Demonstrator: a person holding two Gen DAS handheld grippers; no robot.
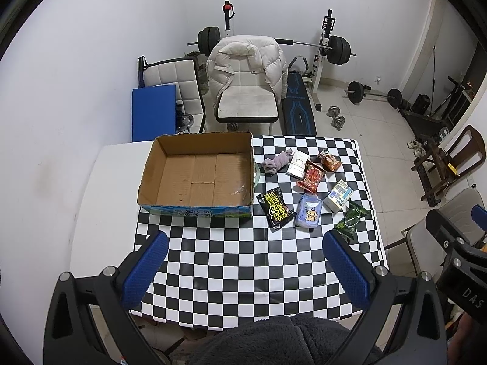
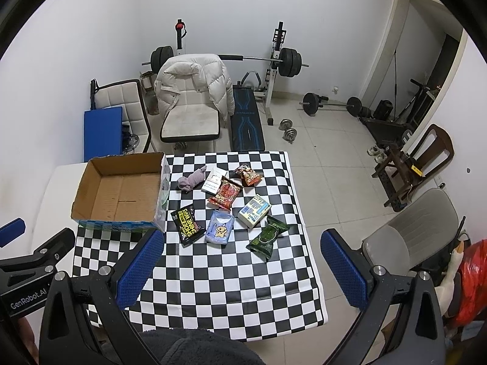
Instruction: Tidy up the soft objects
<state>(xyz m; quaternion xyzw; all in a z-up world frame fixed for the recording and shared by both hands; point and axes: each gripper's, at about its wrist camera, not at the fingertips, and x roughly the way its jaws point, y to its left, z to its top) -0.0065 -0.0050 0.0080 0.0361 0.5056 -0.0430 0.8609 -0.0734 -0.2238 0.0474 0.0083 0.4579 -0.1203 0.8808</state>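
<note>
A: We hold the left hand-held gripper (image 1: 245,269) above the near edge of the table (image 1: 231,273), its blue pads spread wide with nothing between them. The right hand-held gripper (image 2: 240,269) hangs the same way, jaws apart and empty.

B: Taking the cardboard box (image 1: 197,173) as our landmark: it sits open at the table's far left, and we see only bare cardboard inside.

A: Just right of the box lies the grey sock (image 1: 277,162), crumpled. Past the sock is a white carton (image 1: 296,165), then a red snack bag (image 1: 312,176) touching it, and an orange snack bag (image 1: 330,159) furthest from the box.

B: Closer to us, beside the box's near right corner, we see the black shoe shine wipes pack (image 1: 275,210). Right of that is the pale blue tissue pack (image 1: 309,211), then the white and blue packet (image 1: 338,196), and the green packet (image 1: 350,220) near the table's right edge.

A: Beyond the box stands a white chair (image 1: 246,103) with a puffer jacket (image 1: 246,60) draped over its back.
</note>
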